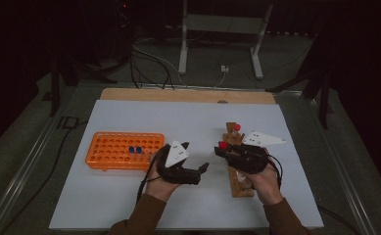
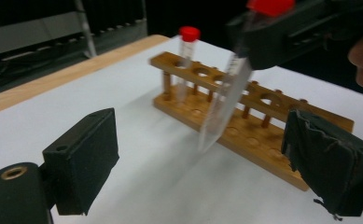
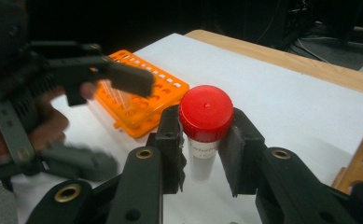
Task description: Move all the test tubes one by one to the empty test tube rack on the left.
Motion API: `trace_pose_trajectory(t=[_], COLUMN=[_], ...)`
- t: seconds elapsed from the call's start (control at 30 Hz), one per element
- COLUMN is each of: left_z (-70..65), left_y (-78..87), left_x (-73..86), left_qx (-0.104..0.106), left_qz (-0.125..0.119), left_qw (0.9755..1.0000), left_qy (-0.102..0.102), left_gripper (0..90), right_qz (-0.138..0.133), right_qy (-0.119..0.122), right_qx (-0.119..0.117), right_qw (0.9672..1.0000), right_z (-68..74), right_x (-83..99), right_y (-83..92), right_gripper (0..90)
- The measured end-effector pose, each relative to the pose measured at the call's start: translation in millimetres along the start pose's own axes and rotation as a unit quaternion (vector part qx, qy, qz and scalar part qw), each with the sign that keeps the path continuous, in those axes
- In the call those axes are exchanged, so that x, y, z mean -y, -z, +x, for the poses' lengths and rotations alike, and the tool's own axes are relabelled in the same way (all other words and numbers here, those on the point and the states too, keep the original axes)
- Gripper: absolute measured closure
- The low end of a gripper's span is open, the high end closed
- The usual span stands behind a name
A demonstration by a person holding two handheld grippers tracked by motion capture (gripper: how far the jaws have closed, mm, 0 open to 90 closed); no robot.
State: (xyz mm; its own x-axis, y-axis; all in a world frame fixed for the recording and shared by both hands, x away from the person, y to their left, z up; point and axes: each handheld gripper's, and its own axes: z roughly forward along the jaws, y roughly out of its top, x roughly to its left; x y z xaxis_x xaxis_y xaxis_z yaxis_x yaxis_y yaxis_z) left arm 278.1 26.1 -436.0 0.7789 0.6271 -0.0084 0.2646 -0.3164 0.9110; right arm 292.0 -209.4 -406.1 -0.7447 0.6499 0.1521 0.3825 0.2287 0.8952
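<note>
The right gripper (image 3: pixel 206 154) clamps a red-capped tube (image 3: pixel 205 135) just under its cap, the two black jaws pressed against the clear plastic barrel from either side. Gripping high leaves the long lower body free, which suits lowering it into a rack hole or handing it across. In the left gripper view the same tube (image 2: pixel 226 102) hangs tilted and blurred in front of the wooden rack (image 2: pixel 258 126), above the table and clear of the holes. The cap is smooth, round and glossy, with a small dimple at its centre; the barrel is transparent with faint printing.

The left gripper (image 2: pixel 202 168) stands with its jaws spread wide and empty, the flat pads covered in dark, slightly frayed fabric, aimed at the hanging tube, probably to take it. In the high view it sits (image 1: pixel 198 171) between the two racks, close to the right gripper (image 1: pixel 222 149).

The wooden rack is a two-tier bar of varnished brown wood with round drilled holes on dowel posts, lying lengthwise away from the person. A second red-capped tube (image 2: pixel 186 60) stands upright in a hole near its far end.

Farther left, the orange plastic rack (image 1: pixel 124 150) is a moulded grid of many round wells, with two blue caps (image 1: pixel 134 150) showing in it. Everything rests on a matt white table sheet (image 1: pixel 178 117) with a wooden edge strip (image 1: pixel 188 95) at the far side.
</note>
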Motion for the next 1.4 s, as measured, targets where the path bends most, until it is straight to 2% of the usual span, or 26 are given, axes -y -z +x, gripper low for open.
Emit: trace_pose_trajectory(t=[0.17, 0.37, 0.5, 0.73, 0.93, 1.03, 1.13, 1.3, 1.4], left_z=[-9.3, -14.0, -14.1, -14.0, -17.6, -15.6, -12.2, -5.9, -2.4], left_y=[-18.5, -26.8, -26.8, -28.4, -29.8, -30.0, -28.5, -21.7, -14.9], left_x=[-0.5, -0.5, -0.5, 1.0, 2.2, 3.8, 6.3, 10.2, 11.2], left_qx=[0.006, -0.007, -0.002, 0.014, 0.021, 0.016, 0.009, -0.004, -0.010], left_qz=[0.016, 0.016, 0.013, 0.014, 0.013, 0.014, 0.017, 0.016, 0.012], left_qw=[0.9998, 0.9997, 0.9998, 0.9997, 0.9994, 0.9995, 0.9997, 0.9999, 0.9999], left_qy=[-0.009, -0.016, -0.016, -0.016, -0.026, -0.022, -0.016, -0.005, -0.001], left_gripper=[18.6, 42.3, 57.1, 71.3, 75.3, 75.3, 75.4, 75.5, 75.5], right_qz=[0.002, 0.005, 0.006, 0.011, 0.011, 0.005, -0.004, -0.013, -0.009], right_qy=[-0.001, -0.002, -0.004, -0.001, 0.001, 0.000, -0.003, -0.004, 0.003], right_qx=[-0.007, -0.013, -0.013, -0.017, -0.021, -0.032, -0.029, -0.007, 0.019], right_qw=[1.0000, 0.9999, 0.9999, 0.9998, 0.9997, 0.9995, 0.9996, 0.9999, 0.9998], right_z=[1.3, 1.7, 1.4, 2.8, 1.6, -0.1, -2.2, -5.2, -6.7], right_x=[1.3, 2.2, 3.1, 4.3, 4.5, 3.7, 2.2, 1.4, 2.3], right_y=[-1.7, -2.0, -2.4, -4.5, -3.9, -1.5, 2.2, 7.2, 7.6], right_gripper=[70.8, 70.8, 70.8, 70.9, 69.4, 55.0, 41.1, 23.0, 15.5])
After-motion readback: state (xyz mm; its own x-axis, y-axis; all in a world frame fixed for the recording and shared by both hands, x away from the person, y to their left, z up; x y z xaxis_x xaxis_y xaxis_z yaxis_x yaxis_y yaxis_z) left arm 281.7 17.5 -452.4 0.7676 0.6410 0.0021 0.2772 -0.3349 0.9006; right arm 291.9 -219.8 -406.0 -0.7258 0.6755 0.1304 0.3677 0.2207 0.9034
